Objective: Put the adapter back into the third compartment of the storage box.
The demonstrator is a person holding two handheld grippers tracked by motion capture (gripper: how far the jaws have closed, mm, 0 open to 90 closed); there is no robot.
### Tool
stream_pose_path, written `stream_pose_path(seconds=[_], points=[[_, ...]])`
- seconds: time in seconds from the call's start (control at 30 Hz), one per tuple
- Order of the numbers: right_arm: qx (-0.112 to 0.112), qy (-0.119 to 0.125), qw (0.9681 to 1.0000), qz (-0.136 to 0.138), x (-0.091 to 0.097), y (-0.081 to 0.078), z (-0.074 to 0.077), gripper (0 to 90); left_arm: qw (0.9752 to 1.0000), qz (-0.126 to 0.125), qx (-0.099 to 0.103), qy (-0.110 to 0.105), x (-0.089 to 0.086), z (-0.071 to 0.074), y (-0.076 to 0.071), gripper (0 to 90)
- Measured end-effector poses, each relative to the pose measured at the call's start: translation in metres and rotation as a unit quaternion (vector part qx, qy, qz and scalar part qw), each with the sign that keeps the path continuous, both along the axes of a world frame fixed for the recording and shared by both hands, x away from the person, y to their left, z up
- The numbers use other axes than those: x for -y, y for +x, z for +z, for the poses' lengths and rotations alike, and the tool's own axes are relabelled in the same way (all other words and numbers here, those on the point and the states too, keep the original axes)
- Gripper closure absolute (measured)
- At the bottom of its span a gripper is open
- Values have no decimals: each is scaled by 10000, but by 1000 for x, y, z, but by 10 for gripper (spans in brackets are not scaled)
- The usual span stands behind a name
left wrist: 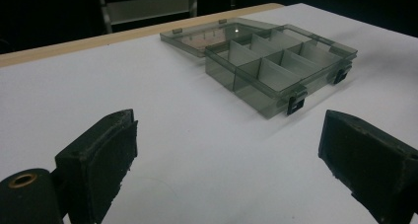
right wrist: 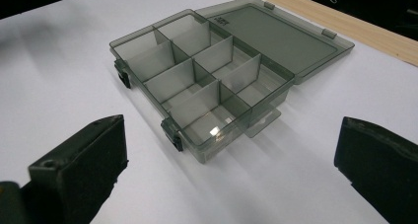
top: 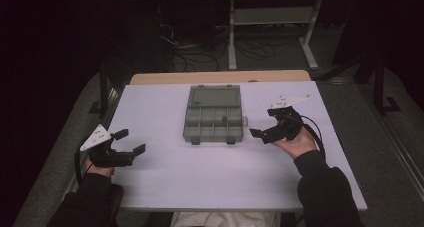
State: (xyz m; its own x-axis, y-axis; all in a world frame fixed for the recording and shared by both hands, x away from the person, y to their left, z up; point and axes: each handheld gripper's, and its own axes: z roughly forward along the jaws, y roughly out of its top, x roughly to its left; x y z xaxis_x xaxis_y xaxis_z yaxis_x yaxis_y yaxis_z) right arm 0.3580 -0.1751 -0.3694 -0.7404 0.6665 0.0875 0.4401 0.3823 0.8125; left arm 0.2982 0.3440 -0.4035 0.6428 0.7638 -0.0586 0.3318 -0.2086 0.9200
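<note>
left gripper (top: 131, 141): jaws spread wide, nothing in them, sitting low over the white table (top: 210, 177)
right gripper (top: 265, 122): also wide apart and empty
organizer box (top: 213, 118): smoky grey plastic, between the two grippers, well clear of the left one, pretty close ahead of the right one
lid (right wrist: 278, 36): flipped flat on the far side
compartments (right wrist: 197, 83): dividers in, look empty from the right gripper view
latches (left wrist: 296, 104): two dark clips on the box's near edge
</note>
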Motion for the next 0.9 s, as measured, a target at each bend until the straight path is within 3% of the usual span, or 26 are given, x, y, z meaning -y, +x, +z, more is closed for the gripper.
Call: stream_pose_path(seconds=[0.37, 0.9], points=[[-8, 148, 9998, -96, 11, -12, -7, 0, 10000, 22, 21, -2, 0, 0, 0, 74], [188, 395, 9986, -291, 30, -38, -21, 0, 10000, 14, 32, 7, 0, 0, -1, 74]])
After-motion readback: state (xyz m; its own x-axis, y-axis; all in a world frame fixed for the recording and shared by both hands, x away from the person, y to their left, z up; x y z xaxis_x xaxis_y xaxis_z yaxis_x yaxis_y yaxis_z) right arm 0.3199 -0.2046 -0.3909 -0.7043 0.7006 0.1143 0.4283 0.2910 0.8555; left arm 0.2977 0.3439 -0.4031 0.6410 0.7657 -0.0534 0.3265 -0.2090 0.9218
